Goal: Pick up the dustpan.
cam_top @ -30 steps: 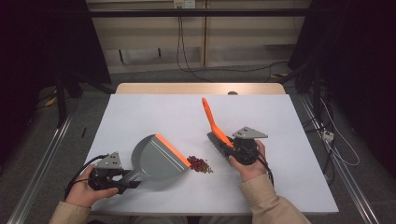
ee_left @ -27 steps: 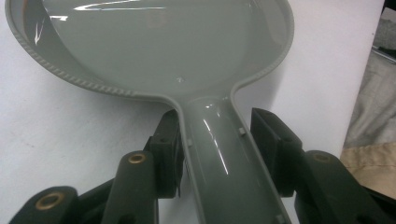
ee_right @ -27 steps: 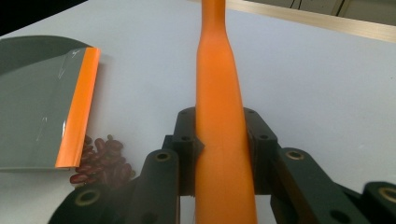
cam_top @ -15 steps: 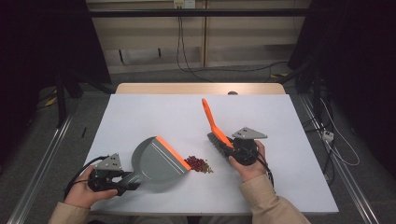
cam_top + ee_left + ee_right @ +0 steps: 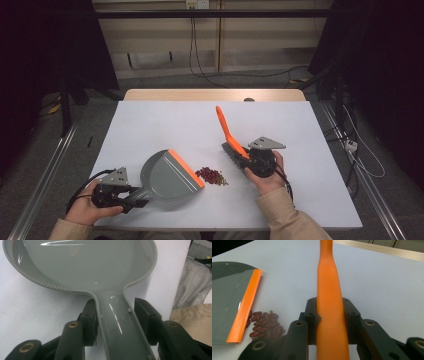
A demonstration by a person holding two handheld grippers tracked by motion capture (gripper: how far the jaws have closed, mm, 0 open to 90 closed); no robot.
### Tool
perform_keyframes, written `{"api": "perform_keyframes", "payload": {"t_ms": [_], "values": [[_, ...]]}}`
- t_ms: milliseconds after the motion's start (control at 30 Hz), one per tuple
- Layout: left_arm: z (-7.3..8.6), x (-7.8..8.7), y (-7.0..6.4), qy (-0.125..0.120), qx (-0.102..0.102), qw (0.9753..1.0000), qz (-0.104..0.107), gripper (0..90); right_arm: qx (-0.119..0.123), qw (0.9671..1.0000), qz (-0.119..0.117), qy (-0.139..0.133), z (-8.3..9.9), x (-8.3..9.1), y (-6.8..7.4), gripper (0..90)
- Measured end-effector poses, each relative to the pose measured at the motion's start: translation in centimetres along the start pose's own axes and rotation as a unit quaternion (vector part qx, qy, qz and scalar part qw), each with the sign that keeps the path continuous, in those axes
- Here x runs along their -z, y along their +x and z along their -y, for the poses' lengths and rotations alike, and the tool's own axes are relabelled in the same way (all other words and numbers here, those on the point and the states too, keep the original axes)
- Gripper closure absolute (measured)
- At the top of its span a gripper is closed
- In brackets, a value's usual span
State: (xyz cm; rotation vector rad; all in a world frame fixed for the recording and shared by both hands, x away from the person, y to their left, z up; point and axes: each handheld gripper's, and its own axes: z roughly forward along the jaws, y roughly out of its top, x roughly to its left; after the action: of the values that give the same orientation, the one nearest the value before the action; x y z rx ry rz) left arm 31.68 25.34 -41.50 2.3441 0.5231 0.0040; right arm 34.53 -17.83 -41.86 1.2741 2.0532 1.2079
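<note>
I have the left gripper [image 5: 117, 322] clamped on the dustpan [image 5: 167, 175] handle, fingers [image 5: 90, 320] tight on both sides; the pan lies ahead of them on the bench [image 5: 165, 120]. My right gripper [image 5: 331, 322] grips the brush [image 5: 230, 135] handle between its fingers [image 5: 312, 315]. Beans [image 5: 211, 175] lie left of those fingers, touching the pan's orange lip.

We see a grey plastic dustpan [image 5: 167, 175] edged with an orange lip, a brush with an orange handle [image 5: 227, 131], dark red beans [image 5: 211, 175], and a white worktop [image 5: 165, 125].
</note>
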Motion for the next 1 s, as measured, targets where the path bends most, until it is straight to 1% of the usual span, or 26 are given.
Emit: {"api": "perform_keyframes", "payload": {"t_ms": [67, 233, 300, 333, 400, 533, 567, 600, 700, 767, 800, 867, 900, 1000], "values": [[0.1, 0.3, -0.1, -0.001, -0.003, 1.0, 0.004, 56.3, -0.002, 1.0, 0.0, 0.0, 0.0, 0.0, 0.0, 71.3], [0.7, 0.2, -0.3, 0.002, -0.002, 0.9998, 0.022, 56.3, 0.001, 1.0, 0.0, 0.003, 0.1, -0.1, 0.1, 71.3], [0.9, 0.1, -0.3, 0.011, -0.002, 0.9997, 0.022, 56.2, 0.001, 1.0, 0.0, 0.004, 0.1, -0.1, 0.1, 71.3], [1.0, 0.1, -0.2, 0.007, 0.0, 0.9996, 0.026, 56.2, 0.0, 1.0, 0.001, 0.005, 0.1, -0.1, 0.1, 71.3], [1.0, 0.0, -0.2, 0.01, 0.0, 0.9996, 0.026, 56.2, 0.003, 1.0, 0.0, 0.007, 0.1, -0.2, 0.1, 71.3], [0.9, -0.3, 0.0, 0.006, 0.005, 0.9993, 0.036, 56.2, 0.003, 0.9999, 0.005, 0.011, 0.2, -0.3, 0.1, 71.3], [0.8, -0.3, 0.1, 0.011, 0.001, 0.9992, 0.039, 56.2, 0.004, 0.9999, 0.007, 0.013, 0.2, -0.3, 0.2, 71.3], [0.8, -0.5, 0.0, 0.007, 0.004, 0.9993, 0.038, 56.3, 0.003, 0.9998, 0.008, 0.015, 0.3, -0.3, 0.2, 71.3], [0.5, -0.8, 0.0, 0.012, -0.001, 0.999, 0.044, 56.4, 0.011, 0.9996, 0.013, 0.024, 0.4, -0.5, 0.5, 71.3], [0.3, -1.1, -0.1, 0.011, 0.001, 0.9987, 0.05, 56.5, 0.015, 0.9995, 0.013, 0.026, 0.5, -0.6, 0.7, 71.3], [0.1, -1.2, -0.1, 0.015, -0.003, 0.9986, 0.05, 56.5, 0.016, 0.9994, 0.015, 0.028, 0.6, -0.6, 0.8, 71.3], [-0.2, -1.5, -0.2, 0.017, -0.007, 0.9984, 0.054, 56.5, 0.022, 0.9993, 0.015, 0.027, 0.6, -0.7, 1.0, 71.3], [-0.2, -1.6, -0.2, 0.015, -0.004, 0.9984, 0.055, 56.5, 0.024, 0.9992, 0.017, 0.027, 0.6, -0.7, 1.2, 71.3], [-0.5, -1.8, -0.2, 0.017, -0.008, 0.9982, 0.058, 56.5, 0.031, 0.999, 0.018, 0.027, 0.7, -0.8, 1.6, 71.3]]}}
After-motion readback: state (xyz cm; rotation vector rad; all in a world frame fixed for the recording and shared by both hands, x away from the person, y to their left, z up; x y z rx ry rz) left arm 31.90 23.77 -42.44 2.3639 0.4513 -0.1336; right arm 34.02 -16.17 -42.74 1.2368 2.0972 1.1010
